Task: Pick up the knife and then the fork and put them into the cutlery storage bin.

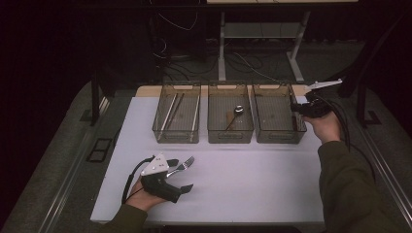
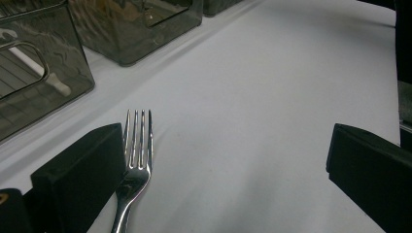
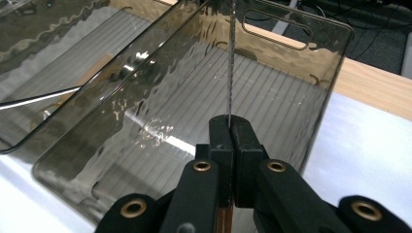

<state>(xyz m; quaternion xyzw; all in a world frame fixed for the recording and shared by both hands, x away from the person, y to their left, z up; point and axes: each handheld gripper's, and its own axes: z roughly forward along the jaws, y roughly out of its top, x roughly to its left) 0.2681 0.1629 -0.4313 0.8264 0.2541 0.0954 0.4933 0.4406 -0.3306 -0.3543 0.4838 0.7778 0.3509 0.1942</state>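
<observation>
Left tool rests low on the white counter at about seven o'clock in the high view, its jaws spread wide and pressing on nothing. A steel fork lies between them, close against one jaw in the left gripper view, tines pointing toward the bins; the wide stance looks like a setup for closing on the fork's neck.

Along the far edge at twelve o'clock stand three smoky clear bins. The left bin holds long pale sticks that may be chopsticks, the middle bin a spoon-like utensil, which suggests cutlery is being sorted by kind.

At two o'clock the right tool hovers over the right bin, its jaws clamped tight on a thin serrated blade, apparently a table knife. The knife stands edge-on above the bin's ribbed floor, probably so it can be lowered lengthwise inside without catching the rim.
</observation>
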